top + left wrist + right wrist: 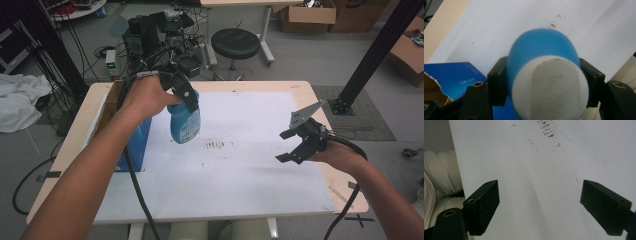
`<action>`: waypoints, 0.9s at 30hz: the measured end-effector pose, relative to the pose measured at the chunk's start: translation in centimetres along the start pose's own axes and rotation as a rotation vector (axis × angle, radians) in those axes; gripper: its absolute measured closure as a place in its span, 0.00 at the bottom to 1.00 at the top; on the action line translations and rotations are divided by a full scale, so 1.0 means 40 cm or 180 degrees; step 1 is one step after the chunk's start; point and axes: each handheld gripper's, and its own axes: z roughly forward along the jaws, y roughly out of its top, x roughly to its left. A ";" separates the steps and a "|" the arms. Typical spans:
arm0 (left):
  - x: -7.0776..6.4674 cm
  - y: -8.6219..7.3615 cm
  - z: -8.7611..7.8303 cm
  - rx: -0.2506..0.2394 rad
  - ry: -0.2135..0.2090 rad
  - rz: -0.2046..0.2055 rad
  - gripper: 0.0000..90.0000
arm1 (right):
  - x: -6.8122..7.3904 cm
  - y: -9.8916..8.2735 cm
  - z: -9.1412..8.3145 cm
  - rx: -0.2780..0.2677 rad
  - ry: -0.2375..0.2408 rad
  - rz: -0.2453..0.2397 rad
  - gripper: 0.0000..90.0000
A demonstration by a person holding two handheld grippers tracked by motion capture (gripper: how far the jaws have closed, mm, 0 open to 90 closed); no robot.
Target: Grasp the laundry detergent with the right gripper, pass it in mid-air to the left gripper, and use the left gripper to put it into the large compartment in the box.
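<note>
A blue plastic bottle (185, 124) with a white cap hangs above the white sheet, left of centre, with my left gripper (186, 98) shut on its top. In the left gripper view the bottle (541, 47) points away from the camera, its white cap (550, 90) nearest, squeezed between the two black jaws. My right gripper (289, 146) hovers over the right side of the sheet, open with nothing between its jaws. The right gripper (540, 205) stands wide open over bare white sheet in its own view.
A white sheet (235, 185) covers most of the wooden table (80, 125). A blue box (134, 145) and an open cardboard box (107, 102) sit at the left edge. Dark smudges (216, 145) mark the sheet's middle. A black stool (235, 44) and cables stand beyond the table.
</note>
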 end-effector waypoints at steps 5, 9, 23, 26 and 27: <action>0.019 0.002 -0.016 0.0024 0.0042 -0.0197 0.42 | -0.004 -0.008 -0.015 0.0126 -0.0024 -0.0022 0.18; 0.038 0.004 -0.039 0.0000 0.0098 -0.0461 0.42 | -0.006 -0.016 -0.022 0.0150 -0.0047 -0.0020 0.18; 0.096 -0.014 -0.129 -0.0036 0.0339 -0.1227 0.42 | -0.015 -0.026 -0.029 0.0127 -0.0025 -0.0102 0.19; 0.112 -0.031 -0.147 -0.0025 0.0374 -0.1378 0.42 | -0.015 -0.027 -0.029 0.0112 -0.0035 -0.0131 0.20; 0.116 -0.037 -0.154 -0.0047 0.0397 -0.1449 0.42 | -0.016 -0.027 -0.029 0.0109 -0.0046 -0.0133 0.19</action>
